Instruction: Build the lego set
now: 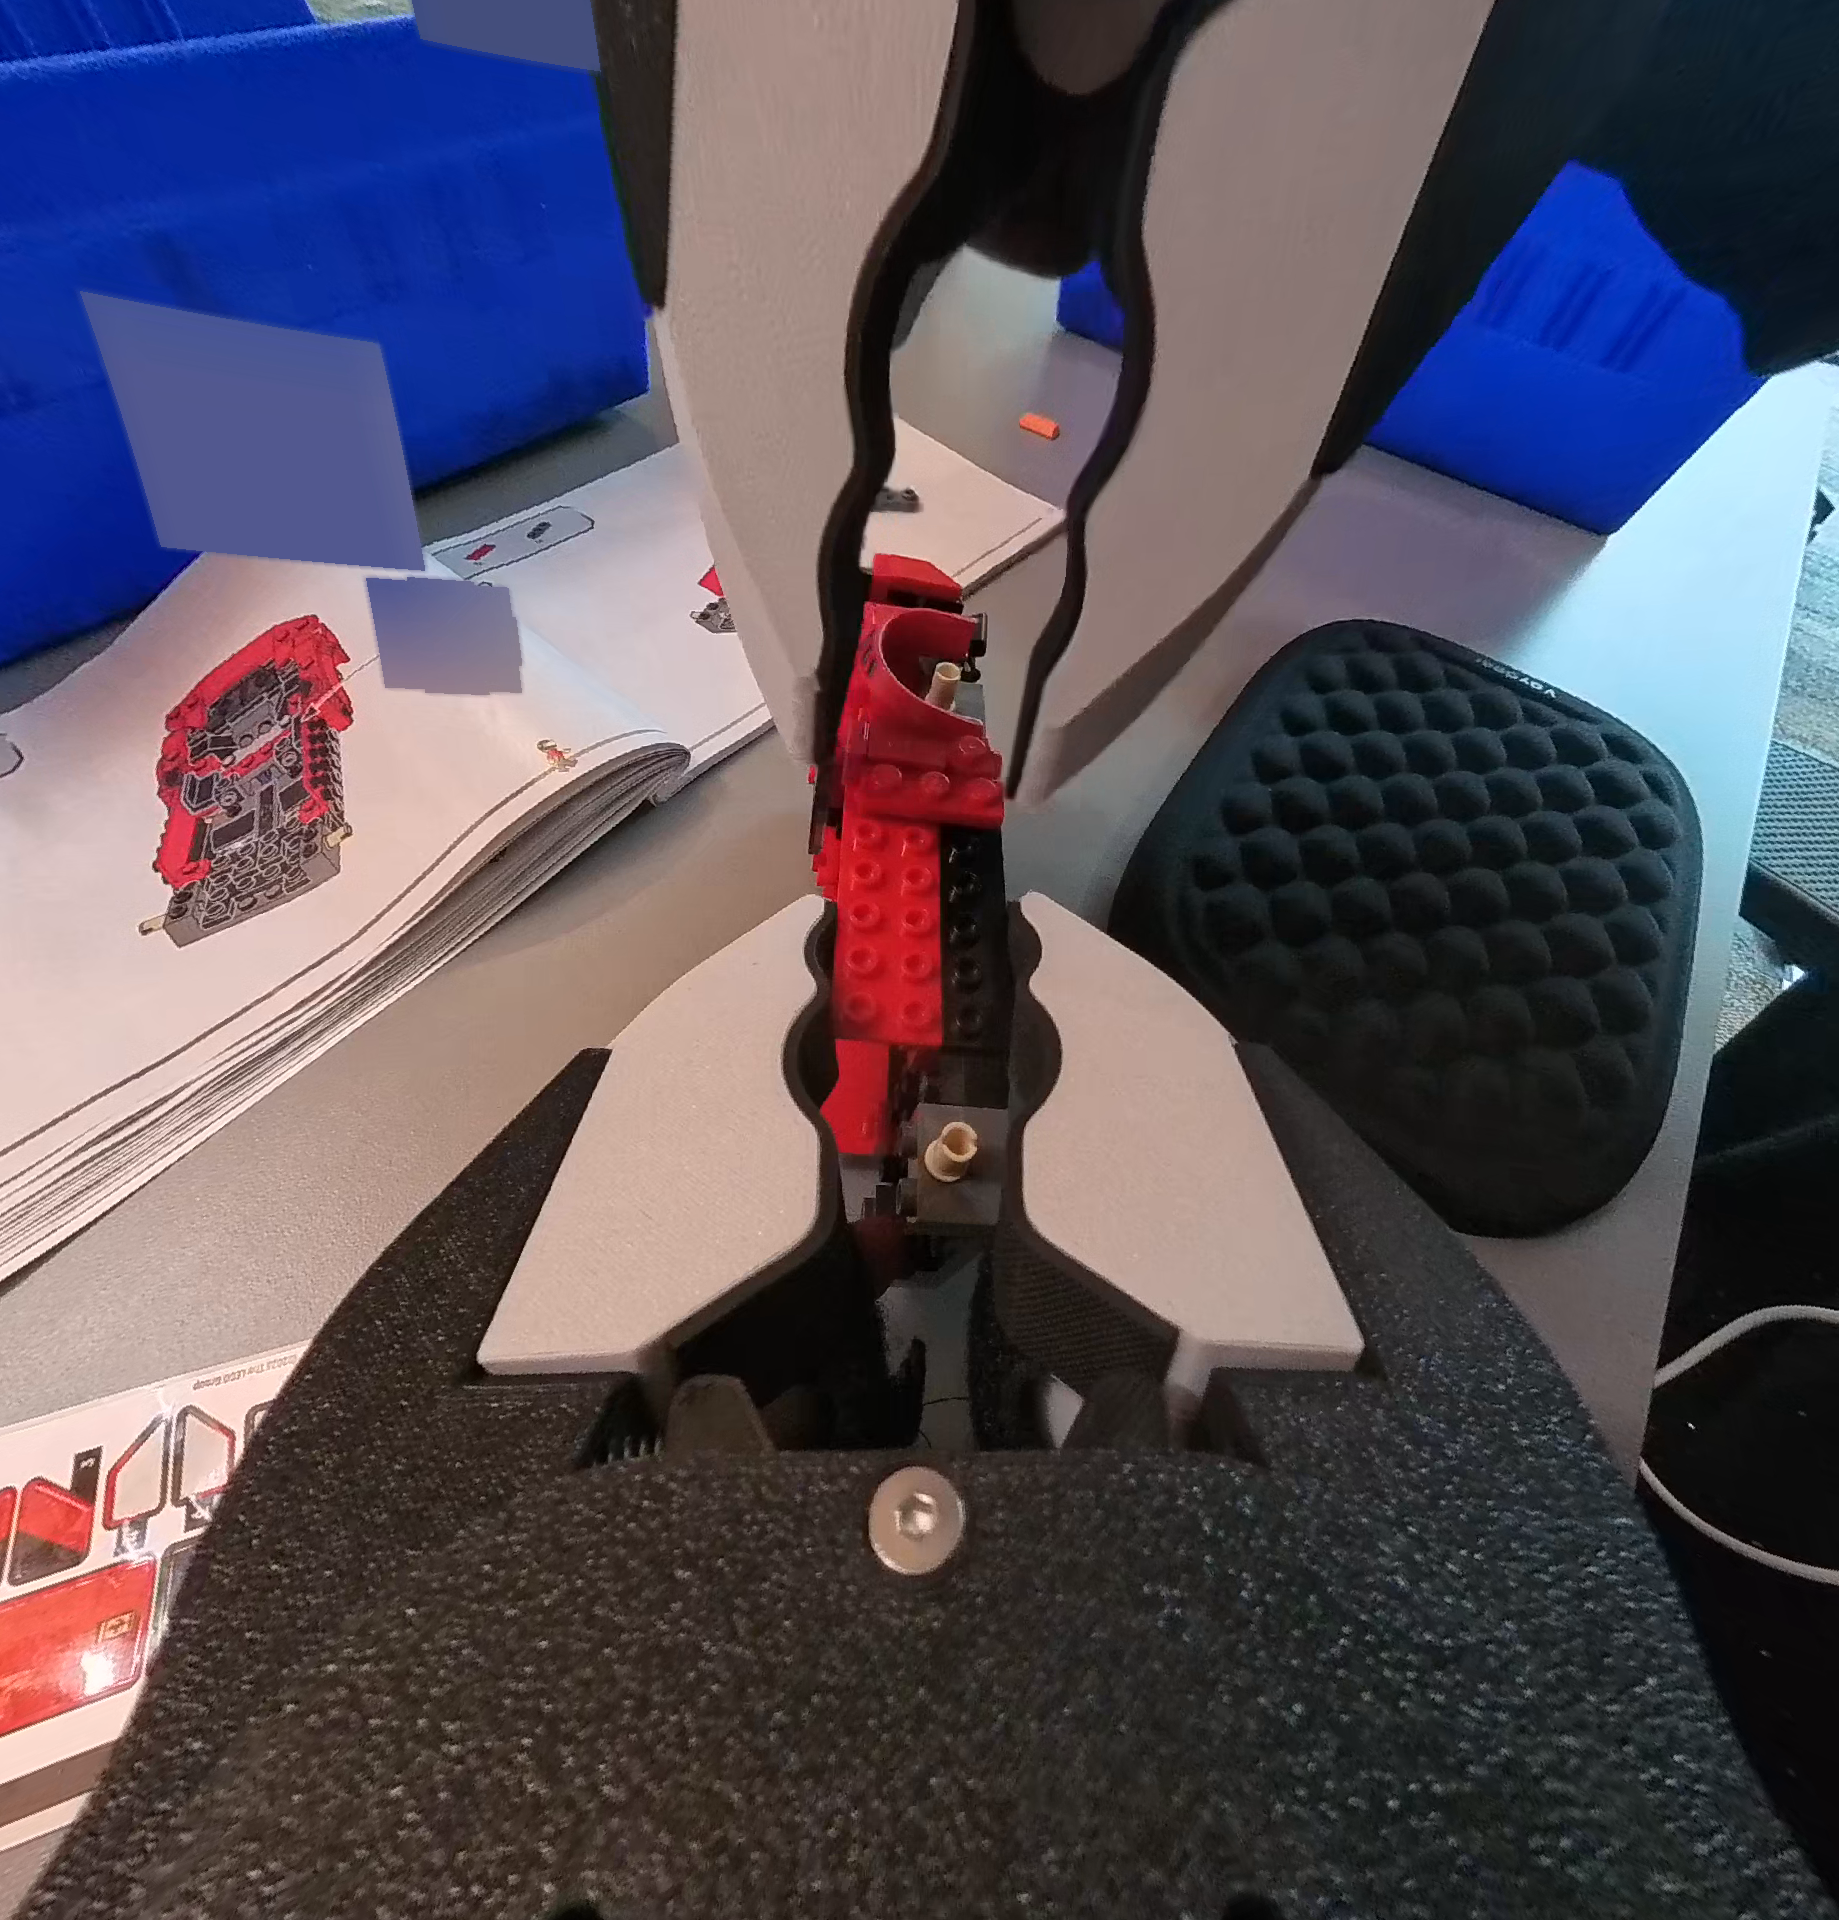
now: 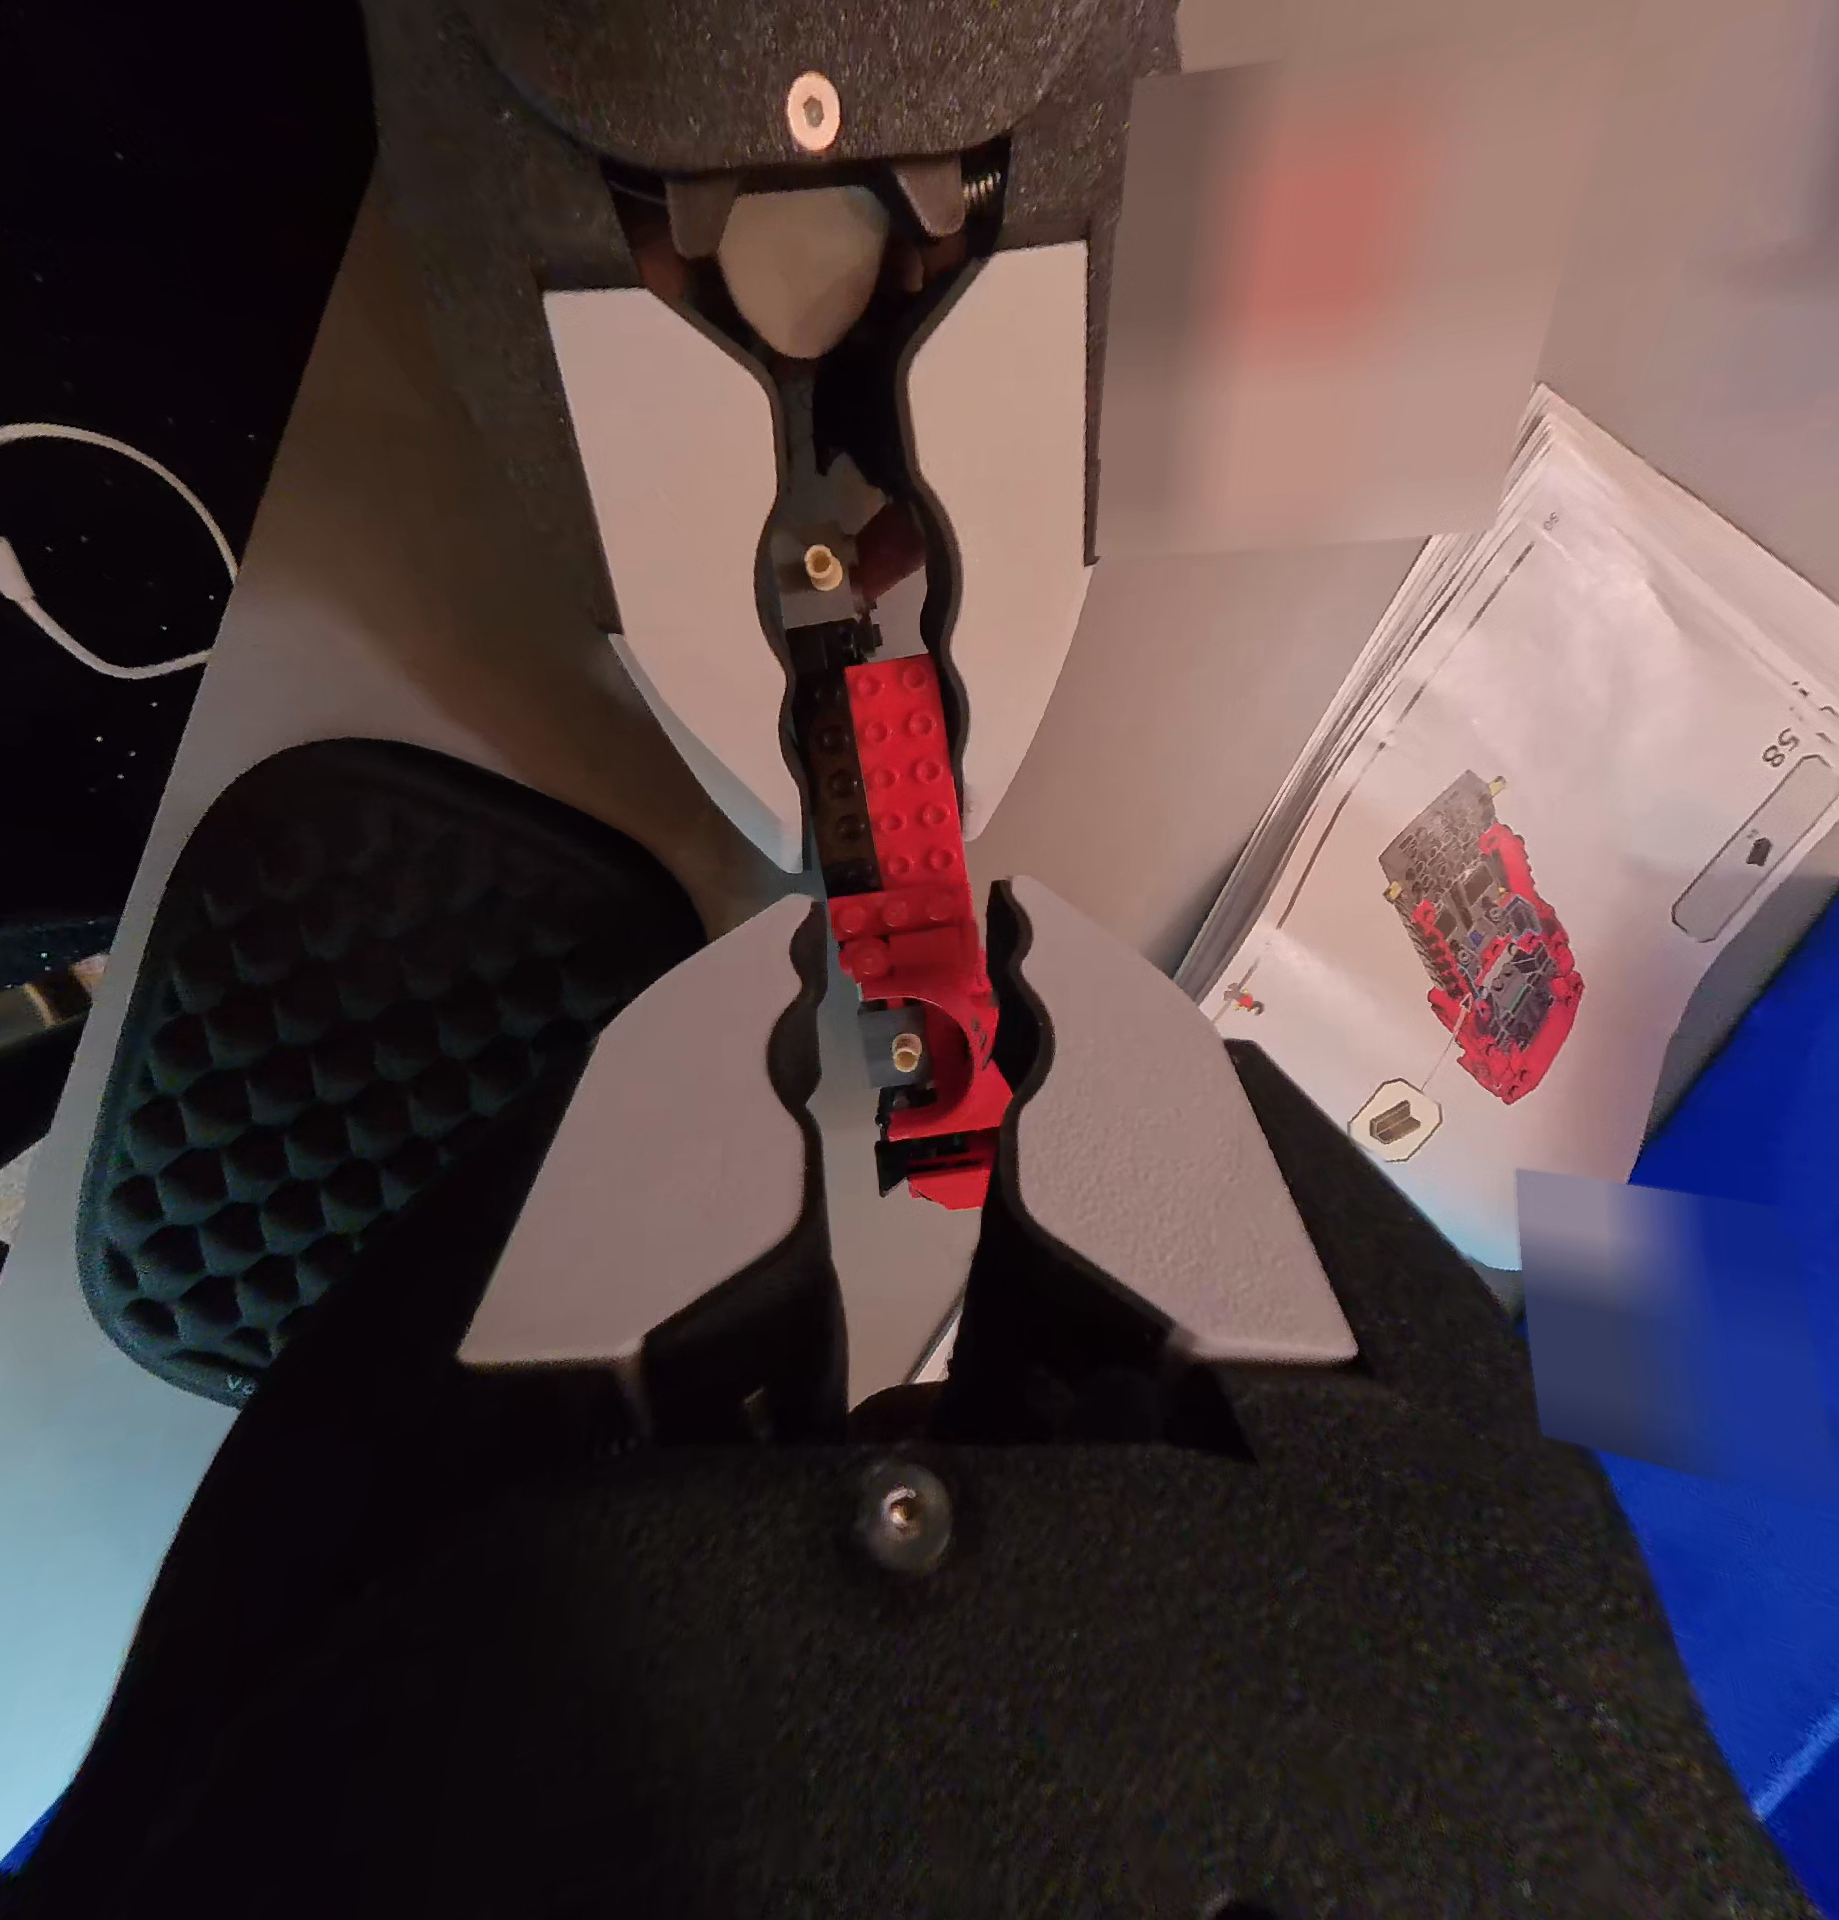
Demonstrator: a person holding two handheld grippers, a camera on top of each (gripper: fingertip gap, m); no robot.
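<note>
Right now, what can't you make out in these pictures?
- Lego car: both views show one face only; the left tool and right tool cover its flanks and underside.
- Instruction booklet: blur patches cover parts in both views.
- Orange piece, left view: too small to identify.
- Sticker sheet: cut off by the edge.

Model [image 1: 920, 935]: we see a long, narrow build of red and black bricks, partly done, its studded face turned toward both cameras.
Colour: we count a red two-stud-wide strip beside a black single row [image 2: 837, 790]; a red curved arch [image 1: 910, 665] sits near one end.
Pins: we find two tan pins, one by the arch [image 2: 904, 1055], one on a grey block at the other end [image 1: 951, 1153].
Pose: we see it held off the desk, lengthwise between the two tools.
Loose brick: we spot a small orange piece [image 1: 1040, 424] lying on the desk, well apart from the model.
</note>
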